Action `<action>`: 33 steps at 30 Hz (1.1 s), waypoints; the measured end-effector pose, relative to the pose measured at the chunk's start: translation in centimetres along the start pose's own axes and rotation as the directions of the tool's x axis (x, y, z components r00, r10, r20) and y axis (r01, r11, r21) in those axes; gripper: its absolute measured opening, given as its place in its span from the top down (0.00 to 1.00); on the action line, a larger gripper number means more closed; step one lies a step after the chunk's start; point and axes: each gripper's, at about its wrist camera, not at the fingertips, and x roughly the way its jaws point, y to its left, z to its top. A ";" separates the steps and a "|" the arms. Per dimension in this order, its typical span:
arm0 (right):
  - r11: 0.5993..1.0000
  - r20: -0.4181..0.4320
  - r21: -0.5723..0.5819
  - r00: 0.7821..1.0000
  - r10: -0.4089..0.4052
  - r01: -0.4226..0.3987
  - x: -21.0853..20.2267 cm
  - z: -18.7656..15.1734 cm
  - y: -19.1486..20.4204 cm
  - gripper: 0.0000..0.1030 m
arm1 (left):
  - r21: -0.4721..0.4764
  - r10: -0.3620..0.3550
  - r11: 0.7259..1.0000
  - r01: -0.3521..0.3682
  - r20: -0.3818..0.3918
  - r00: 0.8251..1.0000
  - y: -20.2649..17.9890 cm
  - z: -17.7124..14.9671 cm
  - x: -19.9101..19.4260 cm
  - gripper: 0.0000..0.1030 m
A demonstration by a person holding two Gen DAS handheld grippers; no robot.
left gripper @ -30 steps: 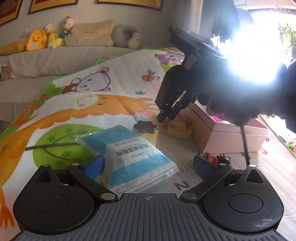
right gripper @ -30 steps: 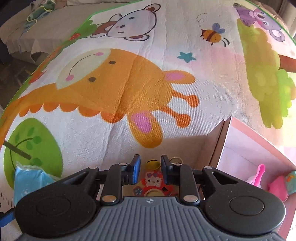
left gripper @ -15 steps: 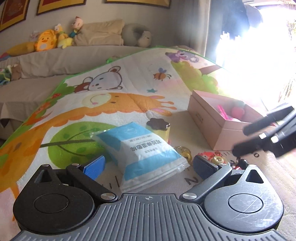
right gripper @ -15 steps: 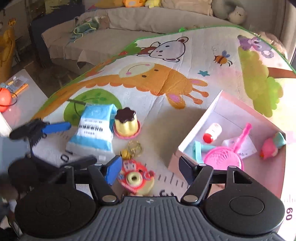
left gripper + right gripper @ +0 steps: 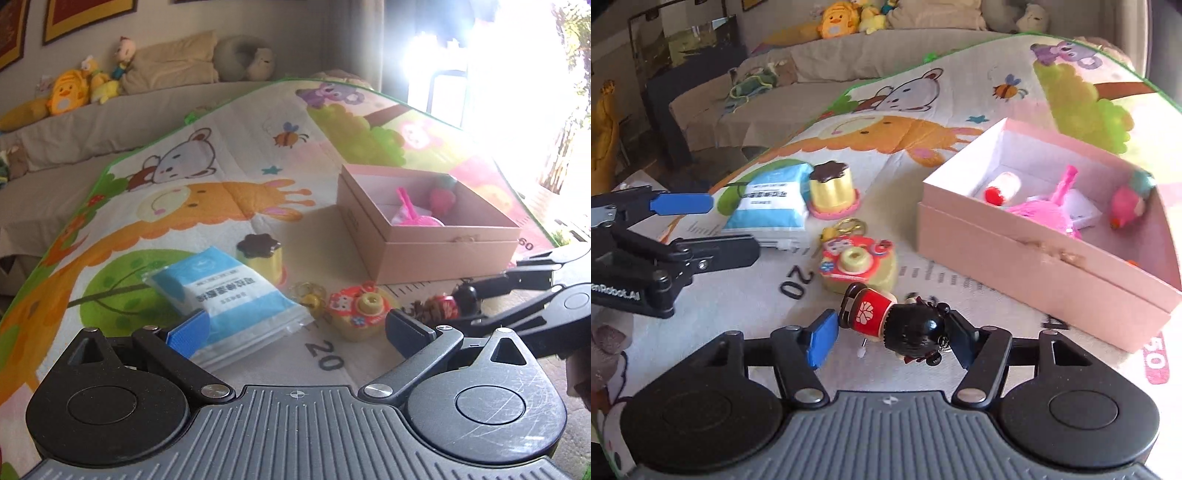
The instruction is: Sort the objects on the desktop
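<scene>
so the right gripper (image 5: pixel 892 338) has just been closing, jaws apart around the little doll (image 5: pixel 894 321) lying on the mat, probably to drop it in the pink box (image 5: pixel 1034 258) at 2 o'clock, while the left gripper (image 5: pixel 295 328) hangs open.

The play mat (image 5: pixel 746 314) carries a printed ruler scale along its near edge: a dark "20" sits just in front of the toy camera (image 5: pixel 857 264), and a pink "50" shows at the right, past the corner of the pink box (image 5: pixel 1034 266); from the left wrist view a "60" can be made out beyond that box. On the side of the left gripper (image 5: pixel 698 229), white lettering ends in "nRobot.AI", its start cut off by the frame. The blue-and-white tissue pack (image 5: pixel 229 295) has a white label with dark characters, too small and tilted to read.
</scene>
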 end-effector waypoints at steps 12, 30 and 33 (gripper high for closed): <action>0.958 0.100 0.266 0.985 -0.139 0.108 -3.1 -5.6 -6.6 0.18 | -0.005 -0.042 0.999 0.042 -0.190 0.981 -6.3 1.7 7.9 0.00; 0.944 0.115 0.310 0.981 -0.155 0.113 -3.2 -5.8 -7.0 0.00 | 0.090 0.014 0.996 -0.002 -0.134 0.991 -6.3 0.8 7.6 0.34; 0.941 0.095 0.317 0.984 -0.154 0.117 -3.0 -5.8 -7.1 0.00 | 0.118 -0.004 0.993 0.019 -0.126 0.992 -6.0 -0.2 6.3 0.34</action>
